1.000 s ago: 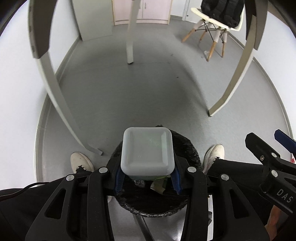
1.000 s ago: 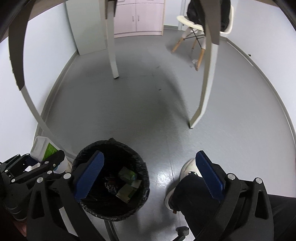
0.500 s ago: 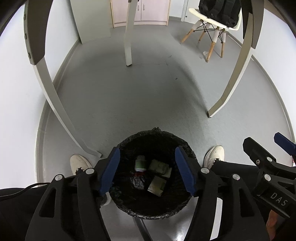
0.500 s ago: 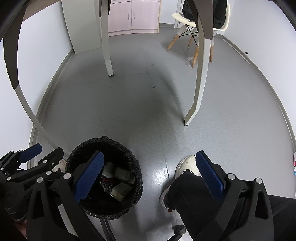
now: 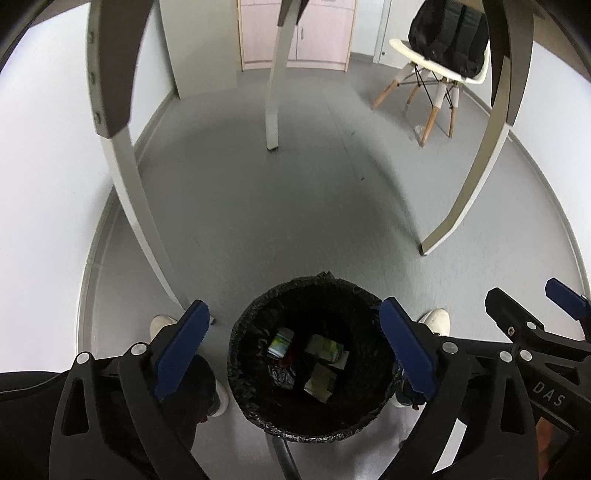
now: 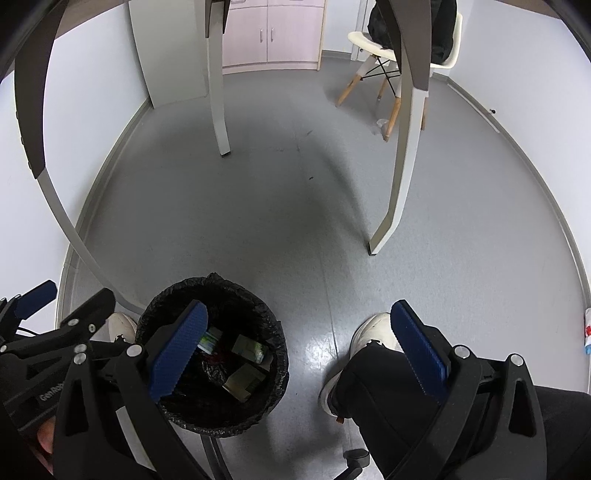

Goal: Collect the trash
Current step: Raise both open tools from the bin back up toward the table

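Note:
A round bin lined with a black bag [image 5: 233,354] stands on the grey floor right below my left gripper [image 5: 293,308]. The left jaws are opening wide and nothing is between their blue pads. Inside the bin lie a white bottle with a green label [image 5: 280,341] and two greenish cartons [image 5: 325,345]. In the right wrist view the bin [image 6: 221,282] sits lower left, with the bottle [image 6: 209,339] inside. My right gripper [image 6: 297,308] hangs open and empty over the floor, right of the bin. The left gripper [image 6: 62,302] shows at that view's left edge.
White curved table legs [image 5: 140,206] [image 5: 465,192] stand around the bin. The person's white shoes [image 6: 373,332] and dark trouser legs flank it. A white chair carrying a black backpack [image 5: 448,37] is at the back right, and pink cabinets [image 5: 314,33] line the far wall.
The left gripper let go of the white bottle, which dropped into the bin. Its jaws spread wide and it rose slightly. The right gripper stayed open and empty.

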Demonstrator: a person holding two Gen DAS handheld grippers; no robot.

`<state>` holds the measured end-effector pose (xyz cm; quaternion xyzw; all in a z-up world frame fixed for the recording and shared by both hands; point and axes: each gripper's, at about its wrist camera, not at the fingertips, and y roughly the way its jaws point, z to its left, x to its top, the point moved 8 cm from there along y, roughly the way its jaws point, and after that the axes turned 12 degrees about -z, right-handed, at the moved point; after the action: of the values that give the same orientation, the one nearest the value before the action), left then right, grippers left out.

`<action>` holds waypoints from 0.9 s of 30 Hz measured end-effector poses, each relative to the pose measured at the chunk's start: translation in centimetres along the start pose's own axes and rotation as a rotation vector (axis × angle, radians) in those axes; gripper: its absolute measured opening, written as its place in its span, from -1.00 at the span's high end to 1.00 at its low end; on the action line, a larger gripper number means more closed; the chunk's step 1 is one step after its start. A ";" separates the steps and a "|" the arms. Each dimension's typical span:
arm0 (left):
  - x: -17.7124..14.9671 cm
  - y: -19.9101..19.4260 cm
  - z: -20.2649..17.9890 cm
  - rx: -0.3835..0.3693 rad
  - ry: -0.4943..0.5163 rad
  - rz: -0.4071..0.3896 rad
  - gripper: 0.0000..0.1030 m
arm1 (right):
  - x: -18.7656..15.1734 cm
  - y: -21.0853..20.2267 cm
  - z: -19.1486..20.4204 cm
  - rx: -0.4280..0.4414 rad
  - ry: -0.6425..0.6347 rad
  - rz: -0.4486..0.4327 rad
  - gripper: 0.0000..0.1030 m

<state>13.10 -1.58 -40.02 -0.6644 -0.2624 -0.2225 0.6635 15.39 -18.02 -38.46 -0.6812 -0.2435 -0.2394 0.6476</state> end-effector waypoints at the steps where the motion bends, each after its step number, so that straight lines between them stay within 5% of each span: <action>1: 0.1 -0.3 0.1 0.001 -0.004 -0.004 -0.82 | 0.0 -0.1 0.0 0.002 0.001 -0.001 -0.85; 27: -0.4 -10.7 2.4 -0.011 -0.026 -0.128 -0.89 | -0.7 -8.9 -1.3 0.001 0.001 -0.086 -0.85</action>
<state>5.75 0.64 -32.18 -0.6527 -0.3117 -0.2571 0.6408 9.17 -18.96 -32.03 -0.6699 -0.2724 -0.2670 0.6370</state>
